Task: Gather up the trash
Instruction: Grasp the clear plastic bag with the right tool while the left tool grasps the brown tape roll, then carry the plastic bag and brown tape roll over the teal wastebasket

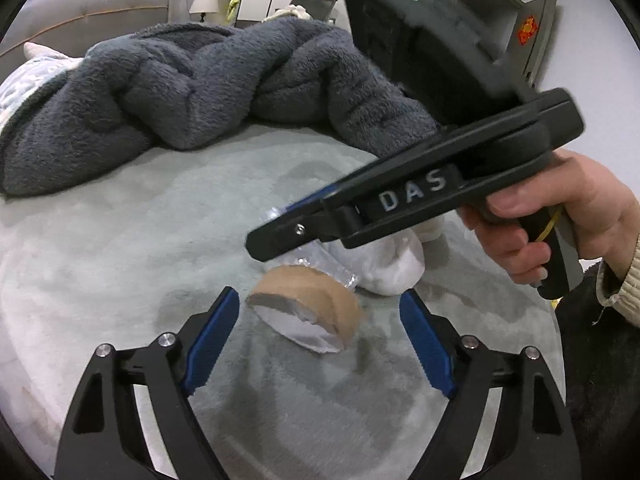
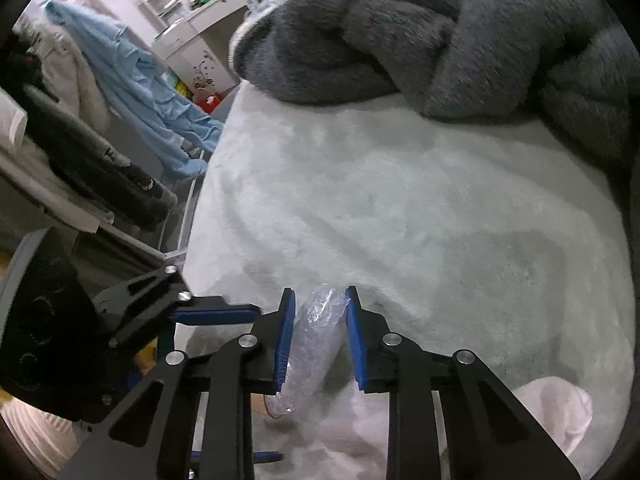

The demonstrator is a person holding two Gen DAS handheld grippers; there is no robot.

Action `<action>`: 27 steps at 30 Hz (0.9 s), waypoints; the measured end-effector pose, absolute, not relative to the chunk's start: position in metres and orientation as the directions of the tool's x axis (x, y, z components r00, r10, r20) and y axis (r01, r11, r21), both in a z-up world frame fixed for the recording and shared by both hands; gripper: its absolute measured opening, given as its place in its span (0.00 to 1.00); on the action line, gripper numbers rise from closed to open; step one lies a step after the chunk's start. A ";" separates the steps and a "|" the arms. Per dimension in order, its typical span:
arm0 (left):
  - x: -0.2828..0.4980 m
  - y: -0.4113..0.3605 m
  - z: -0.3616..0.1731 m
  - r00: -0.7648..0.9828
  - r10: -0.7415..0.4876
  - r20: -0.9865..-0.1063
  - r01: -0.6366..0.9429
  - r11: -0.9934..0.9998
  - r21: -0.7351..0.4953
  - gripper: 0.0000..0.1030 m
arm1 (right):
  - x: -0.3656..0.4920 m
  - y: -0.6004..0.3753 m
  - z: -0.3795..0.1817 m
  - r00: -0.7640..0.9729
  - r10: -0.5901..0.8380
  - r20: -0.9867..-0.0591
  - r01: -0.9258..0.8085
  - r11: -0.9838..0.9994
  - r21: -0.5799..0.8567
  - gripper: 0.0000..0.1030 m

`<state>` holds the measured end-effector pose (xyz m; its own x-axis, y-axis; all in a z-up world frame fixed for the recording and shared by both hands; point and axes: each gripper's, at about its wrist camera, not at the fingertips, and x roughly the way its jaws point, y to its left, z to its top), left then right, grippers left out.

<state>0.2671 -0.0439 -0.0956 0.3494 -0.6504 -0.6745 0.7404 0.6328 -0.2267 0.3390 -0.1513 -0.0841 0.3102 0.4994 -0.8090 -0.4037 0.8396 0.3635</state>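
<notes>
The tape roll lay on the bed cover, just before the plastic wrapper; the blanket lay behind both.

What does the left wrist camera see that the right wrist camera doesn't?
Only the left wrist view shows the brown tape roll between the open left gripper, and the hand holding the right gripper. Only the right wrist view shows the light blue garment hanging beside the bed, and the right gripper closed on the clear plastic wrap. Both show the dark grey fleece blanket and the pale bed cover.
</notes>
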 end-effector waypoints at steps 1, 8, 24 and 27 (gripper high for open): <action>0.268 -0.044 -0.097 0.346 -0.649 -0.677 0.739 0.633 -0.229 0.80 | 0.337 -0.150 -0.082 0.315 0.499 -0.807 -0.414 0.838 0.357 0.25; 0.269 -0.050 -0.098 0.350 -0.644 -0.680 0.737 0.638 -0.224 0.67 | 0.335 -0.153 -0.077 0.338 0.485 -0.806 -0.438 0.839 0.322 0.23; 0.258 -0.038 -0.095 0.386 -0.591 -0.708 0.688 0.696 -0.206 0.60 | 0.334 -0.165 -0.055 0.388 0.501 -0.773 -0.434 0.840 0.327 0.20; 0.251 -0.029 -0.089 0.407 -0.576 -0.709 0.660 0.722 -0.207 0.60 | 0.332 -0.168 -0.050 0.407 0.505 -0.761 -0.428 0.841 0.330 0.20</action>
